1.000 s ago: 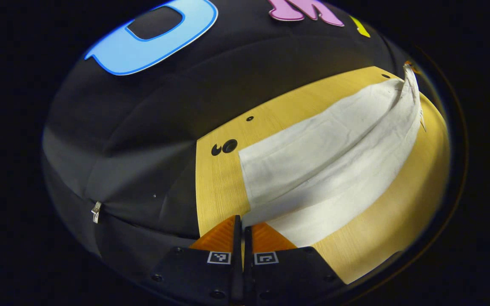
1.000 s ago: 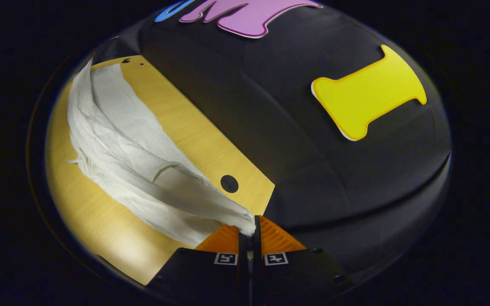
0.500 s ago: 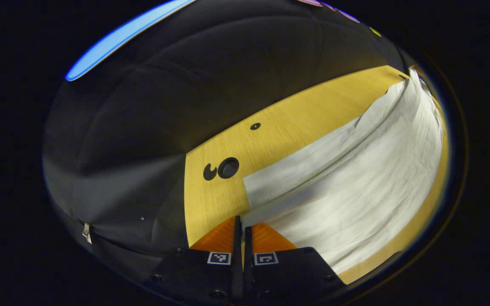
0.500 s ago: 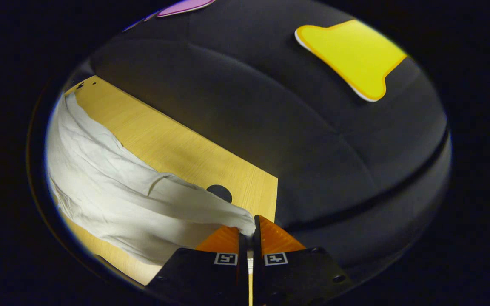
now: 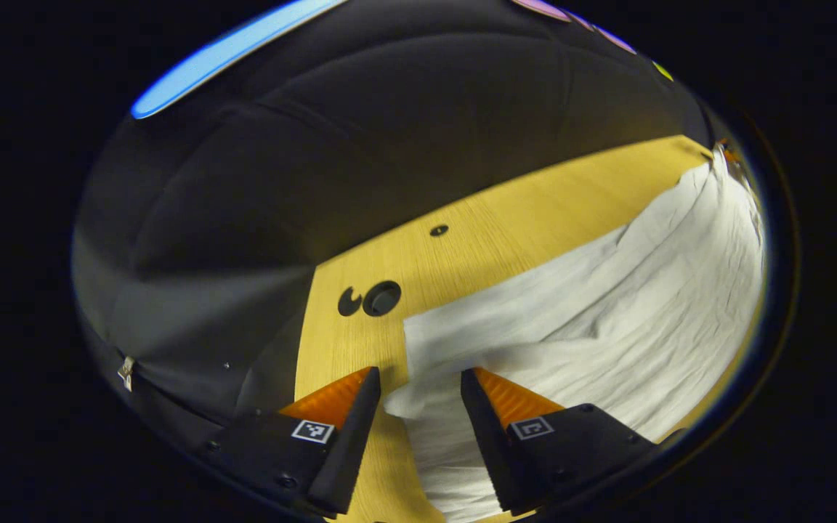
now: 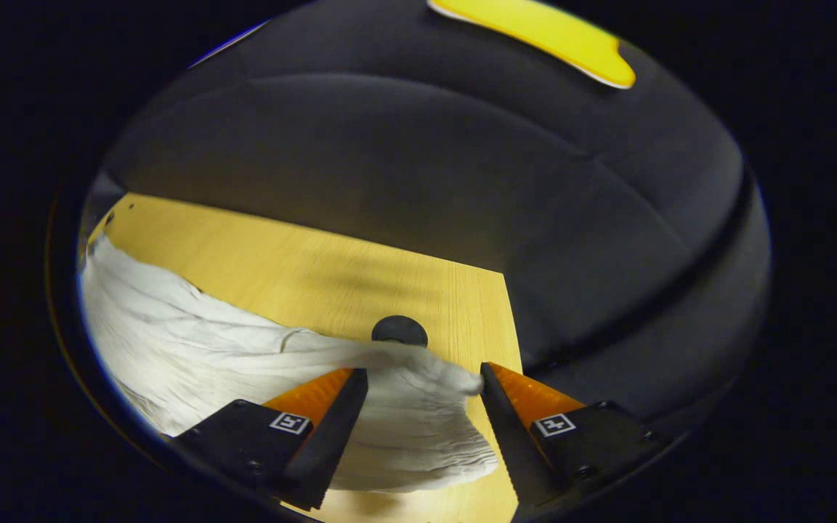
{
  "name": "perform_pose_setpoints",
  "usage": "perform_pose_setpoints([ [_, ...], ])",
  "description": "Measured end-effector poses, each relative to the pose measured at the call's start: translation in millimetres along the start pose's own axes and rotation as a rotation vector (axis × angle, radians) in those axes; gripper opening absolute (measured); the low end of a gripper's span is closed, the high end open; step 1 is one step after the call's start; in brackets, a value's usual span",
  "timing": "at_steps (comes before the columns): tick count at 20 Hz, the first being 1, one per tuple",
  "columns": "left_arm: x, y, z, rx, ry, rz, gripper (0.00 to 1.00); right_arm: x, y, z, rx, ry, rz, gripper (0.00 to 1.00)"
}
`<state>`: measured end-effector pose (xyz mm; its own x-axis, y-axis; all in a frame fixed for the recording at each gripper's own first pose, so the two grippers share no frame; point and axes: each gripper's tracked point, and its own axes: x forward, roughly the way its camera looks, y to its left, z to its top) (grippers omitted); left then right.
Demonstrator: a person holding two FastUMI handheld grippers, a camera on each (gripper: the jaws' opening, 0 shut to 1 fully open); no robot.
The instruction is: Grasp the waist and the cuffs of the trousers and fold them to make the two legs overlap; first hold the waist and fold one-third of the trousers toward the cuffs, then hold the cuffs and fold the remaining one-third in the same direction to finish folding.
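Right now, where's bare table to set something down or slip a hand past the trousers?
Bare table: a strip between the trousers and the booth wall, around the holes. The end by the round hole is crowded, with cloth between the open right gripper; likewise at the left gripper.

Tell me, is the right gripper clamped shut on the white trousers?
No, the right gripper has its jaws spread wide, with the trousers lying loose between them on the table.

Creased matt cloth trousers on seemingly smooth wood-grain table.
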<state>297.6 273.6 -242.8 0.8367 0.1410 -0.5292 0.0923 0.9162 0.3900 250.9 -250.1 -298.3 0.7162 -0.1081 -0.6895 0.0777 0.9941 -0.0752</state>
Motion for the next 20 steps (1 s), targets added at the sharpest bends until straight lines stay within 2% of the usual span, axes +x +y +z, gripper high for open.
perform_pose_setpoints([
  [2, -22.7, 4.4, 15.2, -0.063, -0.067, 0.039, 0.99, -12.8, 6.6, -3.8, 0.111, -0.006, 0.029, 0.99],
  [4, -45.8, 4.3, 29.2, -0.114, -0.131, 0.059, 0.96, -19.3, 5.8, -1.7, 0.199, -0.028, 0.025, 0.98],
  [5, -57.0, 6.6, 33.5, -0.125, -0.151, 0.076, 0.96, -20.5, 2.0, -2.0, 0.228, -0.042, 0.005, 0.92],
  [6, -69.9, 8.0, 35.4, -0.134, -0.168, 0.090, 0.96, -22.5, -0.8, -2.8, 0.260, -0.055, -0.016, 0.98],
  [10, -122.5, -5.9, 40.4, -0.187, -0.197, 0.092, 0.96, -25.7, -1.7, -11.2, 0.401, -0.064, -0.070, 0.98],
  [14, -161.5, -17.8, 34.0, -0.258, -0.208, 0.105, 0.96, -20.7, 4.8, -19.9, 0.612, -0.067, -0.135, 0.99],
  [17, -184.7, -34.1, 24.5, -0.300, -0.188, 0.081, 0.96, -17.3, 13.6, -27.4, 0.759, -0.054, -0.133, 0.99],
  [20, -209.1, -53.3, 12.2, -0.375, -0.147, 0.037, 0.96, -25.1, 3.1, -25.2, 0.889, -0.066, -0.149, 0.99],
])
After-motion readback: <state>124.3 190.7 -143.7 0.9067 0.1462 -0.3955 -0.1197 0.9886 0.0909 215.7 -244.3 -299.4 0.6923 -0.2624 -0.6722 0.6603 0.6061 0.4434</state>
